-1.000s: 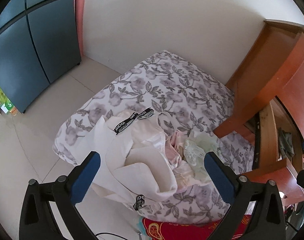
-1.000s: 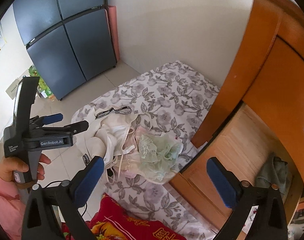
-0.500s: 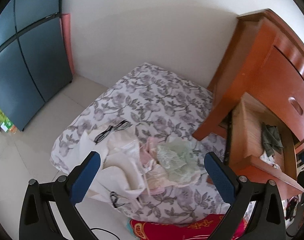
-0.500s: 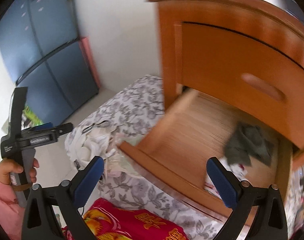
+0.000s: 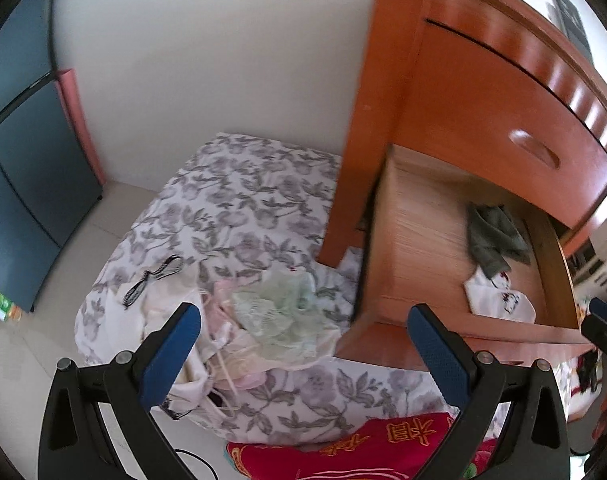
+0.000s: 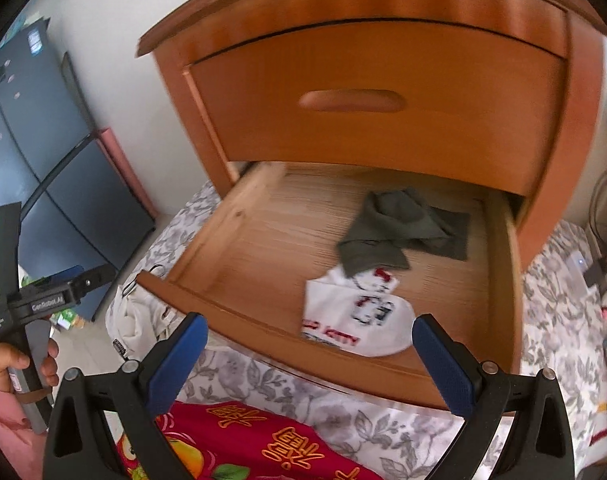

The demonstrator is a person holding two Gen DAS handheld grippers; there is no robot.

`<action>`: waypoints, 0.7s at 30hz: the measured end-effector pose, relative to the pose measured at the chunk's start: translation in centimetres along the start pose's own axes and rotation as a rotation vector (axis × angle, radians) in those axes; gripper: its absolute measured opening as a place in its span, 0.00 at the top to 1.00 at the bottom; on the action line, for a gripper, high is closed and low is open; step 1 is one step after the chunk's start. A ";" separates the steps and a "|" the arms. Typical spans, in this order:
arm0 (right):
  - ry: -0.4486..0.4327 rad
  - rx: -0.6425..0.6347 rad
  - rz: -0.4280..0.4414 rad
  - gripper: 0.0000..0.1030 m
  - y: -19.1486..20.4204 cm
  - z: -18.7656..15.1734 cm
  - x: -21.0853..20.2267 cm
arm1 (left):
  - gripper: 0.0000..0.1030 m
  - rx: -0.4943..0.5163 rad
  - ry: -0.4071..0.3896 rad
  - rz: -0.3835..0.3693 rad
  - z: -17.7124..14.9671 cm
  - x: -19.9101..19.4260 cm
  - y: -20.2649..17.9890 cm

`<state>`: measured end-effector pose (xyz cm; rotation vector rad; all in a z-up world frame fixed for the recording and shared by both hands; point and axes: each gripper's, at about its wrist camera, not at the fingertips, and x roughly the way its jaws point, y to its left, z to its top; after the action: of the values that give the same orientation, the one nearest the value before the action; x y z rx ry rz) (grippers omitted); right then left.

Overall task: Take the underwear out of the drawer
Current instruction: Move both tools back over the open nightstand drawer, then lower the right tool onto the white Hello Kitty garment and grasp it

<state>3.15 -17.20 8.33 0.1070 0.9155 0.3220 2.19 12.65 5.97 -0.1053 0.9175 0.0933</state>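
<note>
Two garments are left in the open drawer [image 6: 239,264], and both lie toward its right half: a dark olive piece [image 6: 399,232] further back, and a white printed piece [image 6: 355,320] nearer the front wall, its back edge tucked just under the olive one. Your right hand-held gripper [image 6: 309,360] is the nearer one by a clear margin. It looks straight down into the drawer, and the white piece sits ahead of it, between the lines of its two blue pads [image 6: 179,352], slightly right of centre. Its jaws stand wide apart and carry nothing.

Your left hand-held gripper [image 5: 303,354] is also spread wide and empty. It hangs over the flowered bedding [image 5: 239,200], beside the drawer's left wall, so the garments lie well off to its right with that wall in between.

The white piece runs roughly side to side across the drawer, parallel to the front wall, while the olive one trails back and to the right. I judge the white piece the easier first pick for the right side: drop in over the front wall and close across its short width, minding that the olive cloth may drag along where they overlap.

On the bedding you already have one heap of removed underwear [image 5: 263,320], pale green, pink and cream pieces tangled together; I cannot count them singly. One upper drawer [image 6: 375,100] stays closed.
</note>
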 end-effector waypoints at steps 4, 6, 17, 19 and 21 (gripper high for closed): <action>-0.008 0.045 -0.034 0.00 -2.6 0.1 -0.4 | 0.00 0.044 0.004 -0.020 0.4 0.3 -2.0; -0.009 0.056 -0.044 0.00 -3.4 0.0 -0.5 | 0.00 0.062 0.003 -0.027 0.8 0.4 -2.9; 0.000 0.083 -0.081 0.00 -6.9 0.7 -0.7 | 0.00 0.146 -0.015 -0.129 3.3 1.1 -7.8; 0.006 0.079 -0.088 0.00 -7.4 1.0 -0.8 | 0.00 0.161 -0.016 -0.160 3.9 1.3 -8.7; 0.009 0.076 -0.086 0.00 -7.9 1.5 -0.8 | 0.00 0.183 -0.020 -0.175 4.6 1.6 -9.6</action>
<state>5.70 -24.82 8.03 0.1356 0.9386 0.2078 7.94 3.74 7.95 -0.0138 0.8895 -0.1516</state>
